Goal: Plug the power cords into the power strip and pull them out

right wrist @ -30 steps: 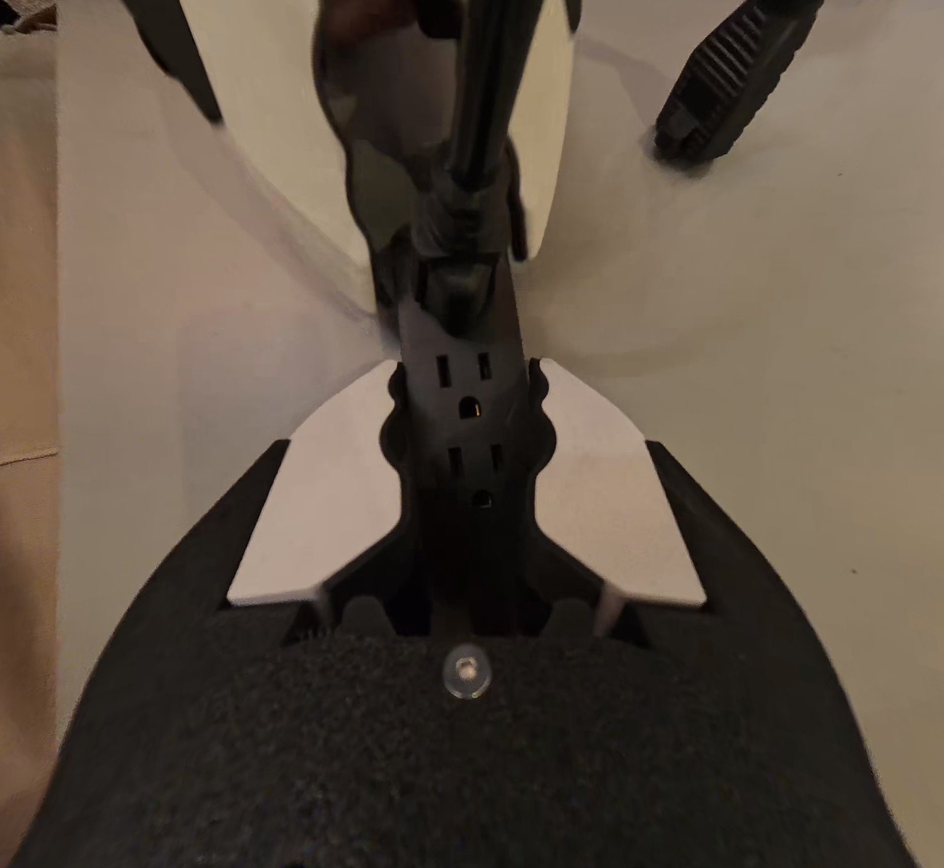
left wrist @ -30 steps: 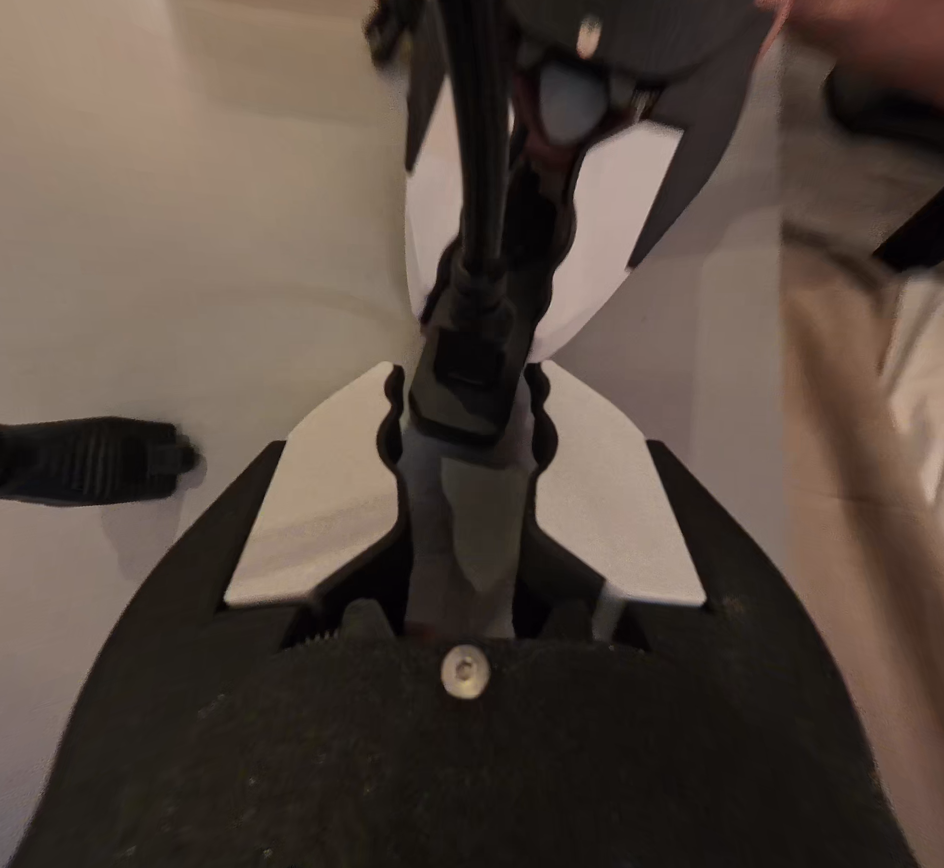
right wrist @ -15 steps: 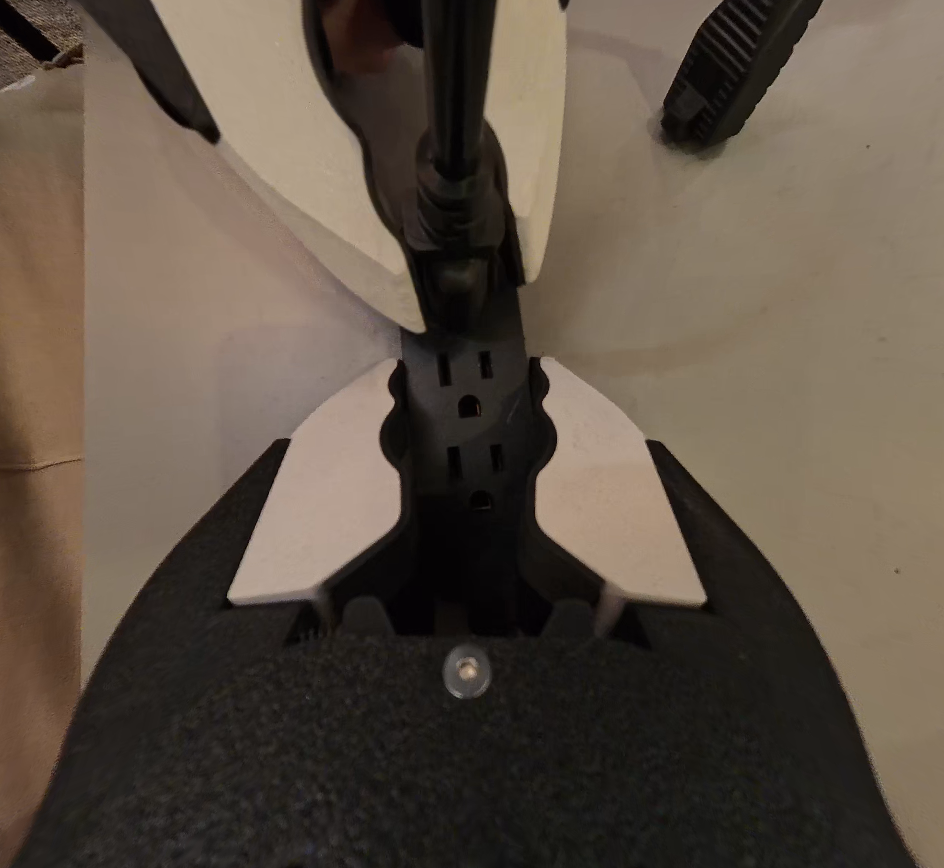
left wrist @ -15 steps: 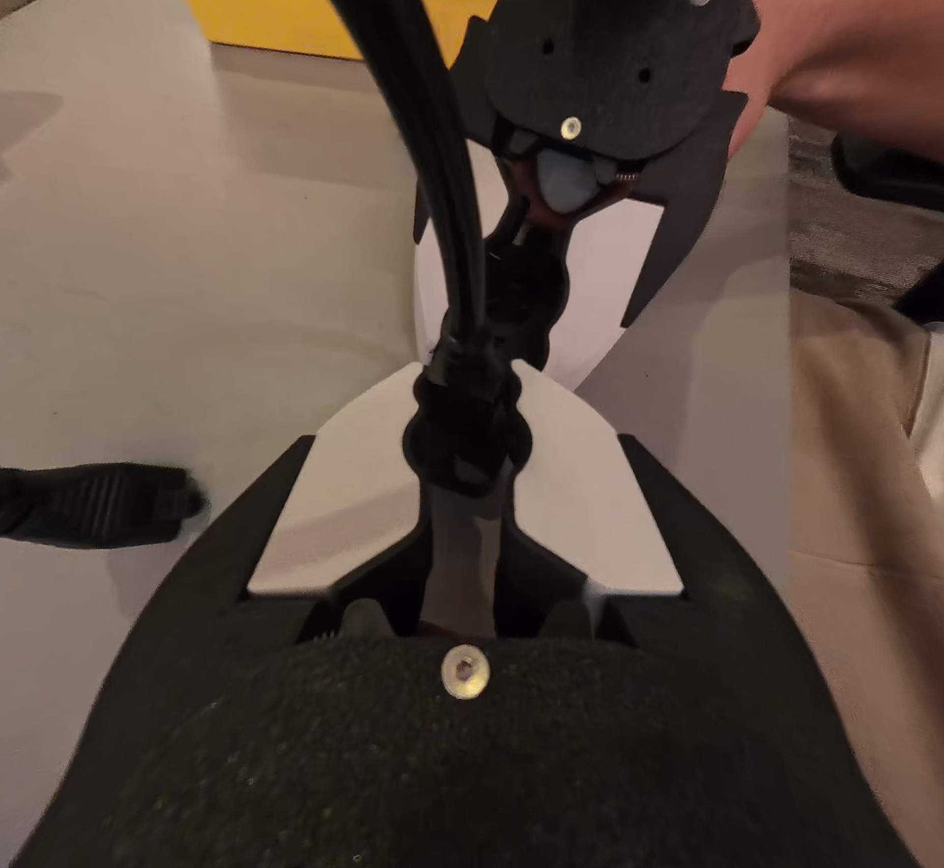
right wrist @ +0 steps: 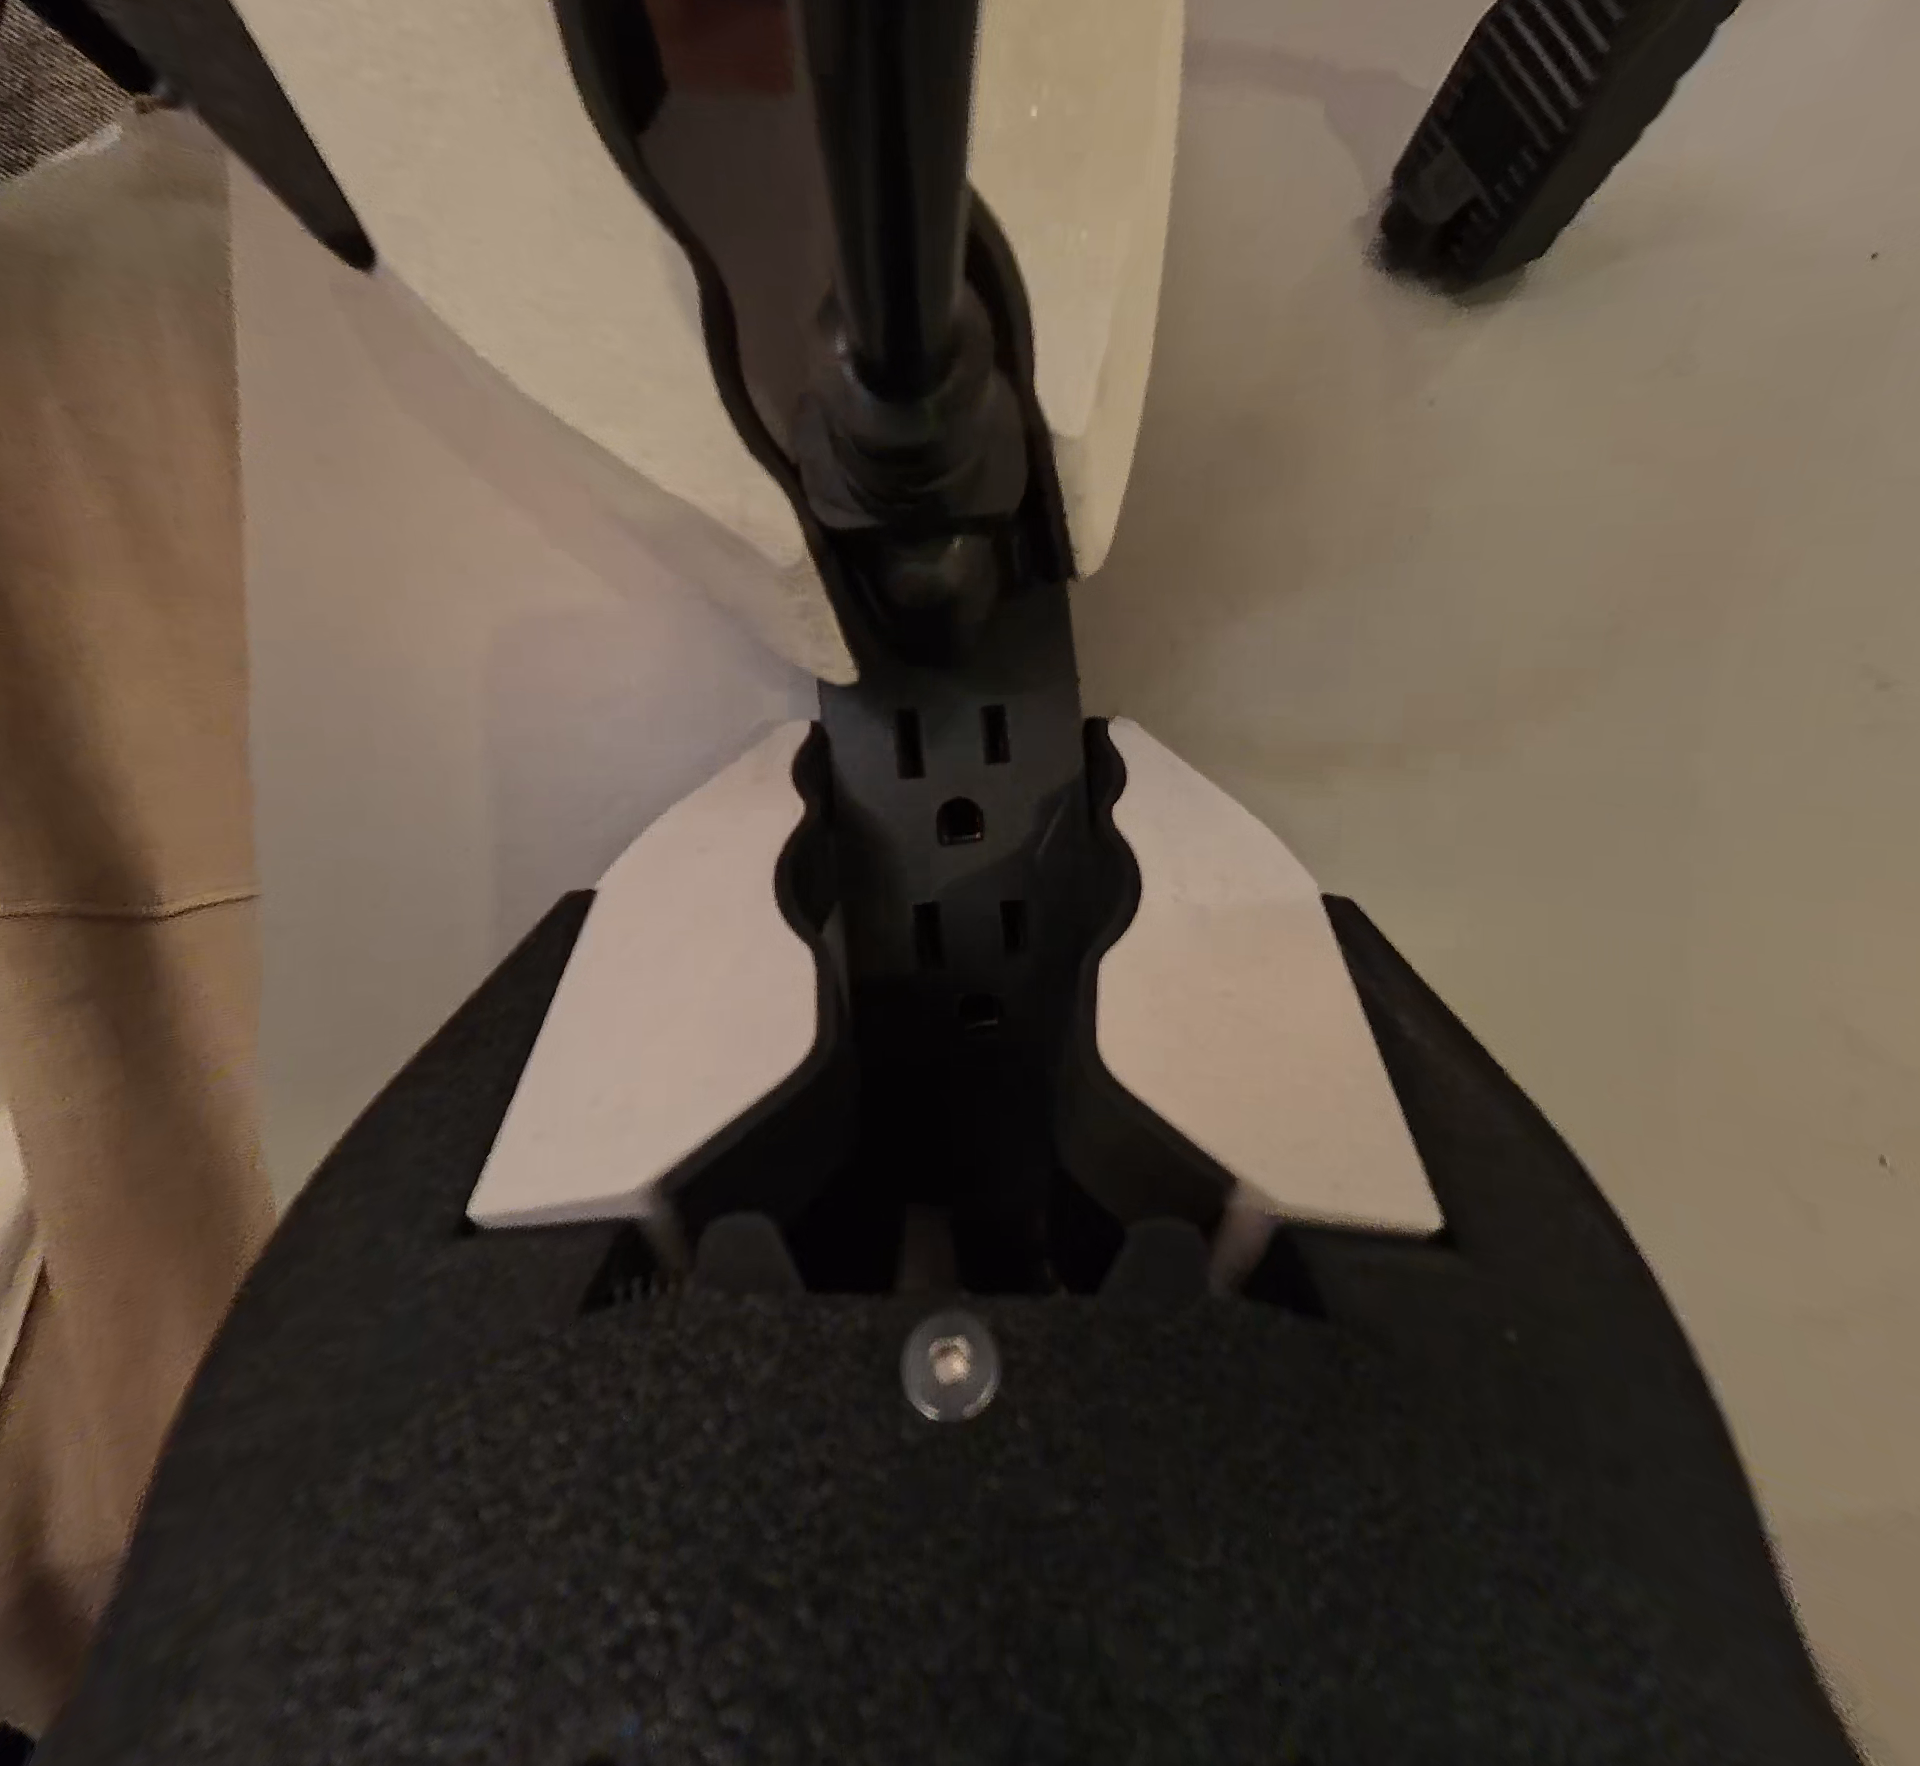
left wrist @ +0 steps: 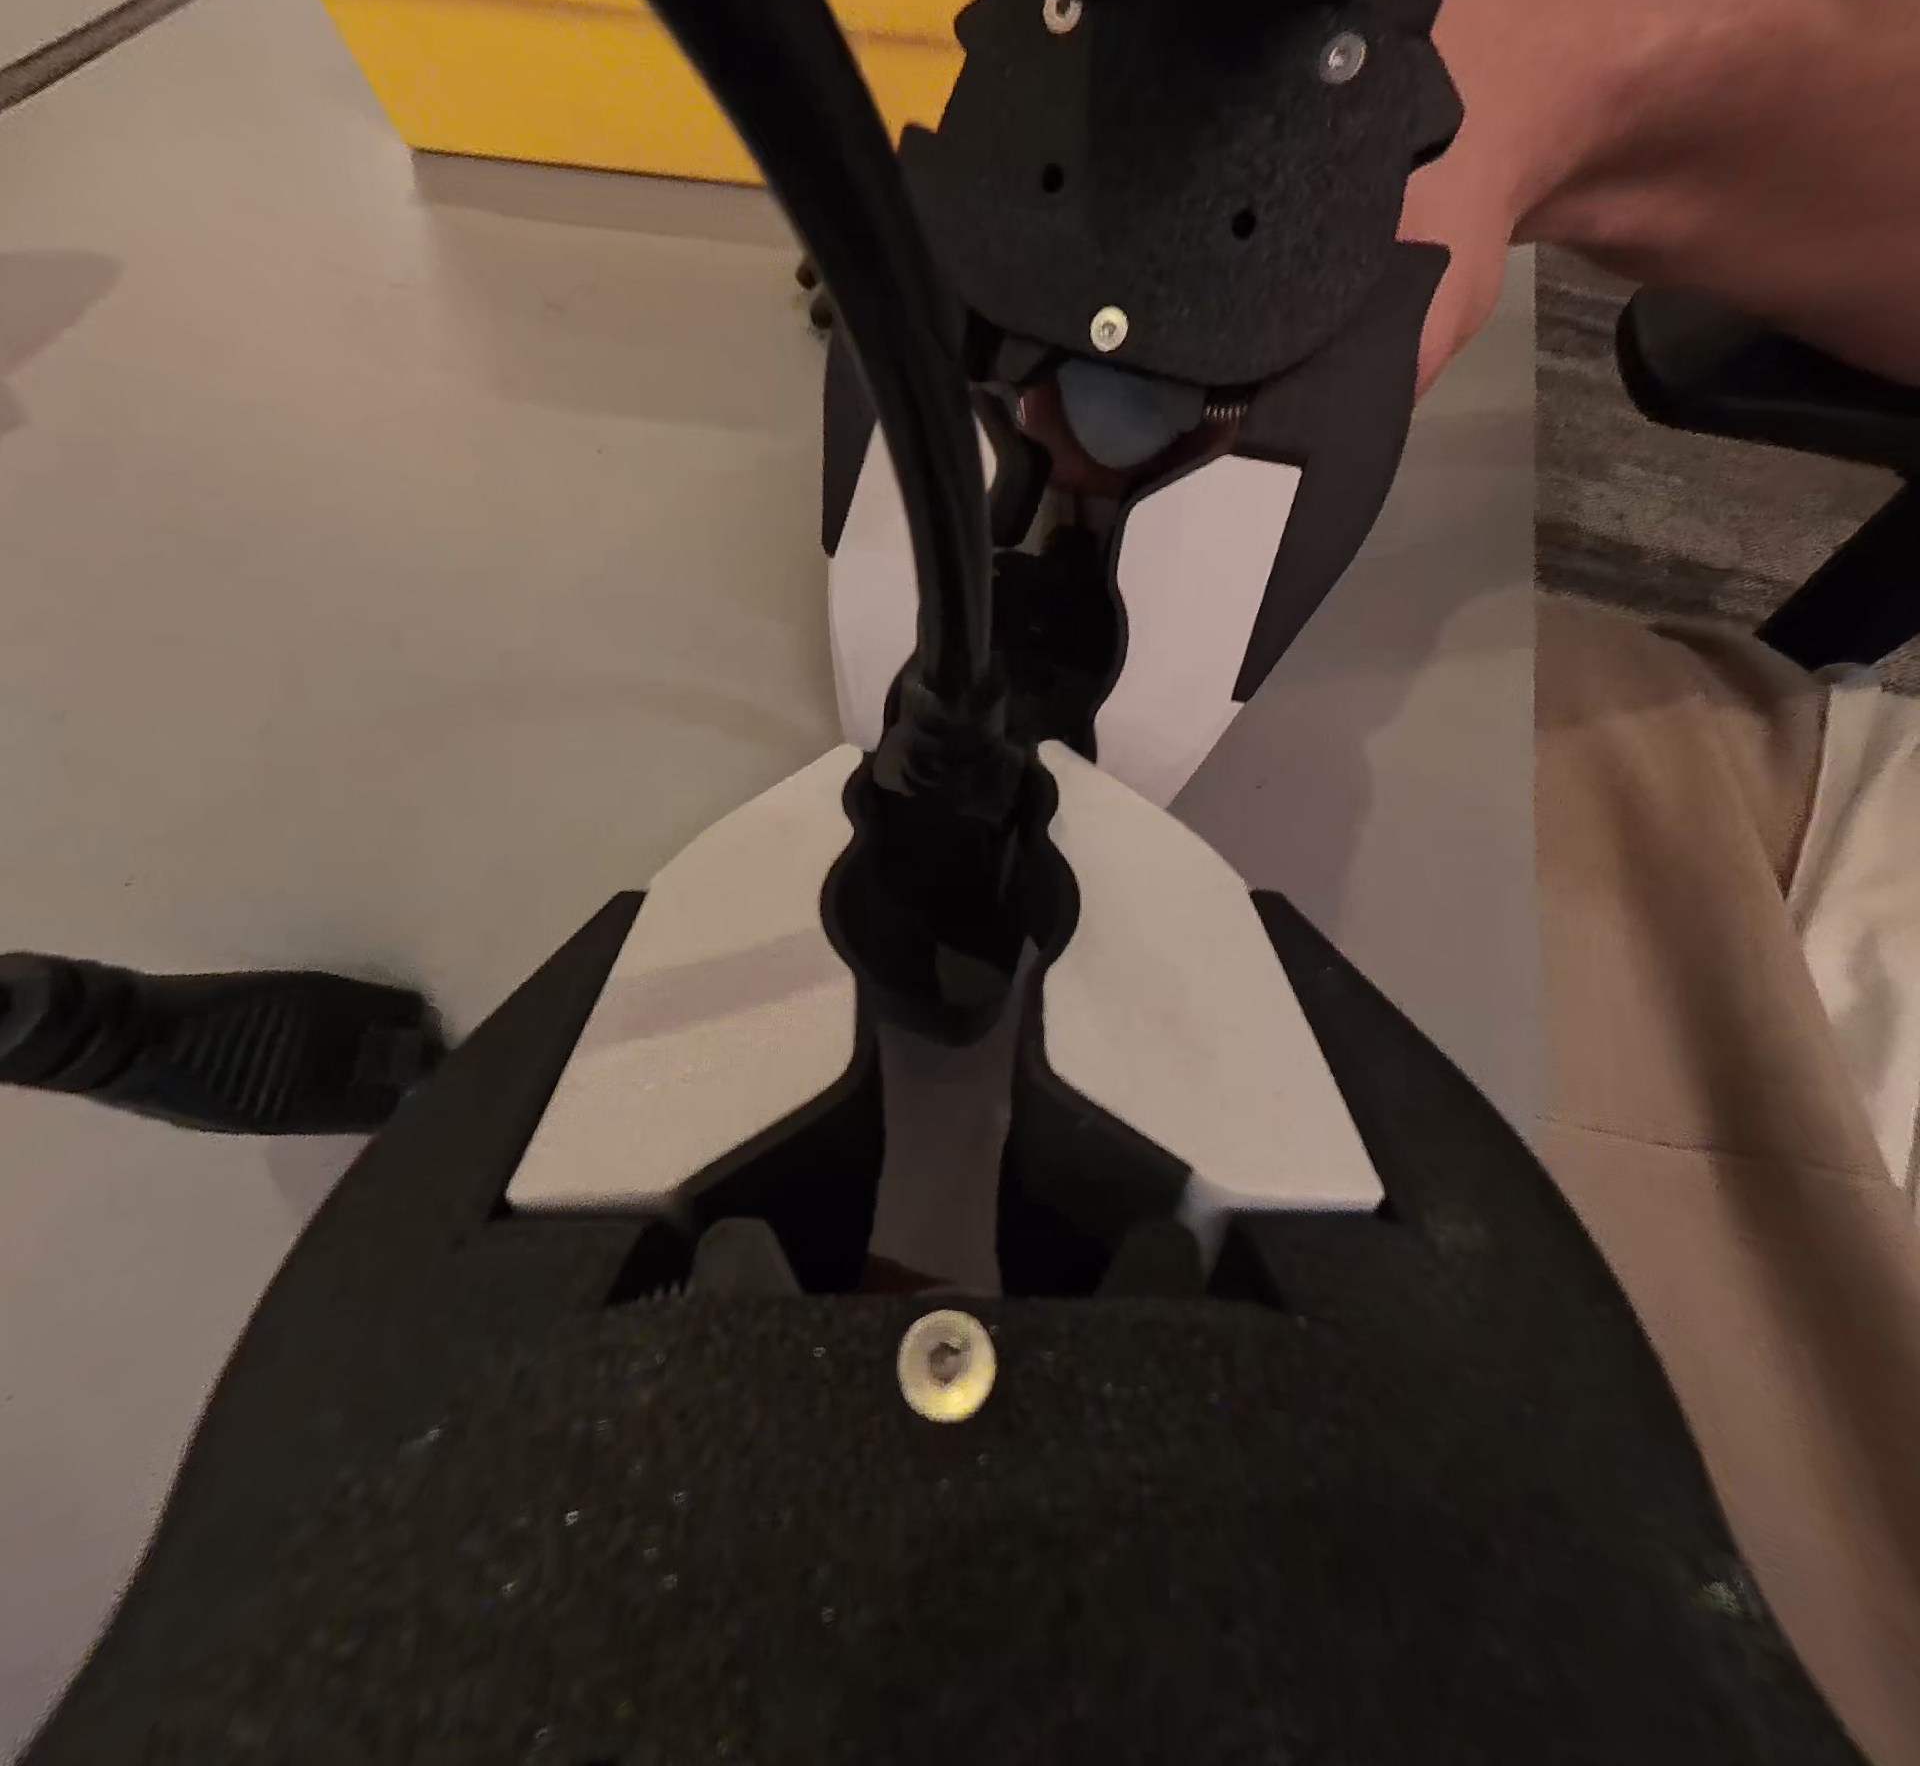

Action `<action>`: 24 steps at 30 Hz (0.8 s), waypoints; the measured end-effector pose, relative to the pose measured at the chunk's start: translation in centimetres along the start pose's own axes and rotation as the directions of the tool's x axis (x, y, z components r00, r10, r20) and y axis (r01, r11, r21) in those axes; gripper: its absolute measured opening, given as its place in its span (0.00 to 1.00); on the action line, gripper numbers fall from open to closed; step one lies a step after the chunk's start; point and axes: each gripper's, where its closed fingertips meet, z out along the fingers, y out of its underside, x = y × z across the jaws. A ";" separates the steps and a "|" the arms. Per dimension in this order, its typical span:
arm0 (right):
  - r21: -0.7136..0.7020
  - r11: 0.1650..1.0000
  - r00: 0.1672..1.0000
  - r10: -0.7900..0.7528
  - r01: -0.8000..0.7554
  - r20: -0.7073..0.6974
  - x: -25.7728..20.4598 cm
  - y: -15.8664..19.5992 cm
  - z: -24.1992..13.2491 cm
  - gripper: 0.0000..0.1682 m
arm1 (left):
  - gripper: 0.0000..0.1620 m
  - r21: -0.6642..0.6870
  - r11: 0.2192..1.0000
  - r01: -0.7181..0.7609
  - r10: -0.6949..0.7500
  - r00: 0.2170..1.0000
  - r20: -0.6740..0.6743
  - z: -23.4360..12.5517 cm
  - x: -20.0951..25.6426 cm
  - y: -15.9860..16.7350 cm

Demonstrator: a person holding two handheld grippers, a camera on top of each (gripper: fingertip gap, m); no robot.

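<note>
1. Change: against the frames of a second ago, my left tool (left wrist: 948, 843) has drawn tighter around the plug (left wrist: 940, 895) and tilted up; the yellow box (left wrist: 582, 2) behind the power strip now shows.
2. Meaning: I judge the plug seated or nearly so in the power strip (right wrist: 951, 833); insertion looks close to done, pull-out remains.
3. Left tool: pressed together, pinching the plug, its cord (left wrist: 831, 189) arching up and away.
4. Right tool (right wrist: 951, 781): pinching the power strip by its long sides, a hand (left wrist: 1662, 127) behind it.
5. Axis: the strip's long axis runs between the two tools, sockets facing up.
6. Beside the strip, a second plug (right wrist: 1538, 106) lies on the surface (left wrist: 364, 469).
</note>
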 end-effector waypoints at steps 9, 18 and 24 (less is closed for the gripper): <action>0.001 0.999 0.999 0.038 -0.038 -0.015 0.3 -0.2 -0.2 0.28 | 0.14 0.100 0.982 0.159 -0.151 0.985 -0.079 -0.1 -0.2 -1.6; 0.000 0.996 0.995 -0.084 0.084 -0.060 0.7 0.3 -1.0 0.28 | 0.16 -0.036 0.999 -0.021 0.019 0.999 -0.039 -0.9 -0.3 0.6; 0.157 0.987 0.999 0.029 -0.035 0.041 0.0 -1.7 -1.8 0.23 | 0.16 -0.051 0.996 -0.075 0.076 0.997 0.009 -2.2 -0.8 1.5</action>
